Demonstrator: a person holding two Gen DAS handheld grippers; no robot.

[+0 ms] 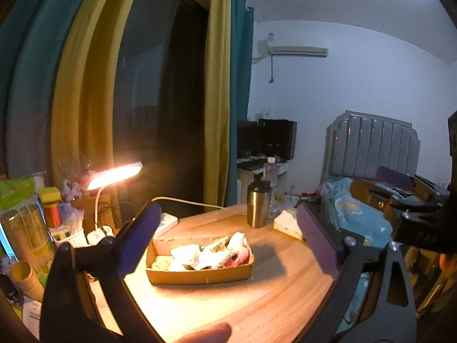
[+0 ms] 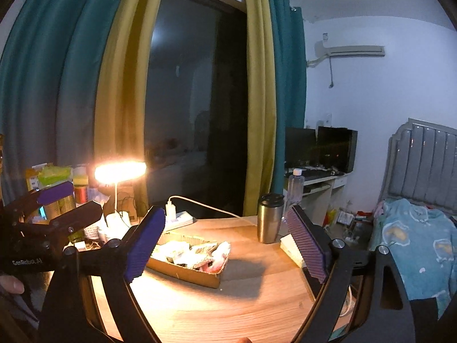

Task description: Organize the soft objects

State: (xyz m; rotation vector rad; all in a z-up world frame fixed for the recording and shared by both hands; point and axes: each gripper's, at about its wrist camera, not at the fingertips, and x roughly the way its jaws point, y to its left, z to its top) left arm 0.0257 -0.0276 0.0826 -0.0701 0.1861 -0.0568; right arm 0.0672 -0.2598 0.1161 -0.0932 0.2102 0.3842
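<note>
Crumpled white and pink soft objects (image 1: 210, 253) fill the shallow brown cardboard tray (image 1: 200, 275) near the middle of the round wooden table (image 1: 257, 300), lit by the glowing desk lamp (image 1: 115, 175) at its left edge. I hold my left gripper (image 1: 225, 234) above the table with its purple-padded jaws spread wide and empty, framing the tray. My right gripper (image 2: 228, 245) is likewise wide apart, holding nothing. A steel travel mug (image 2: 270, 218) stands at the far edge.

Soft items (image 1: 205, 253) in the cardboard box (image 1: 200, 275) are overexposed, indistinguishable.
</note>
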